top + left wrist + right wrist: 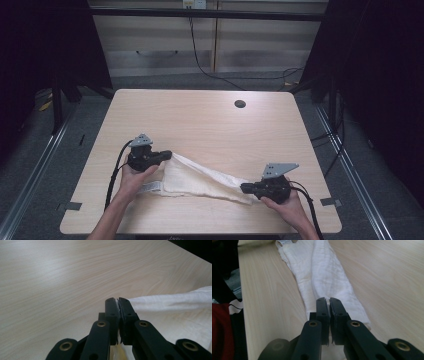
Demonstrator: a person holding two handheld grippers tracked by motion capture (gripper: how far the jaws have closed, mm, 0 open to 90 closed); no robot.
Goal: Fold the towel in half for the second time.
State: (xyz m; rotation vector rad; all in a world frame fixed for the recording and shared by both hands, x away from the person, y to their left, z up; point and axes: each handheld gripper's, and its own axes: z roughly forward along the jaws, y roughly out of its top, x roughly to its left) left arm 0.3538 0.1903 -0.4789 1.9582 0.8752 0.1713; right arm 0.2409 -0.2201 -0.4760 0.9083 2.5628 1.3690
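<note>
High view, white cloth (pixel 200 181) lying stretched across the counter's (pixel 200 120) near half, left tongs (pixel 169 155) pinching its ten o'clock end, right tongs (pixel 245 188) clamping its four o'clock end.

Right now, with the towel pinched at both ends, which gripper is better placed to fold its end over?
Probably the right gripper: it holds the towel by its thin, stretched end, with bare table beyond; the left gripper anchors the bunched end.
</note>
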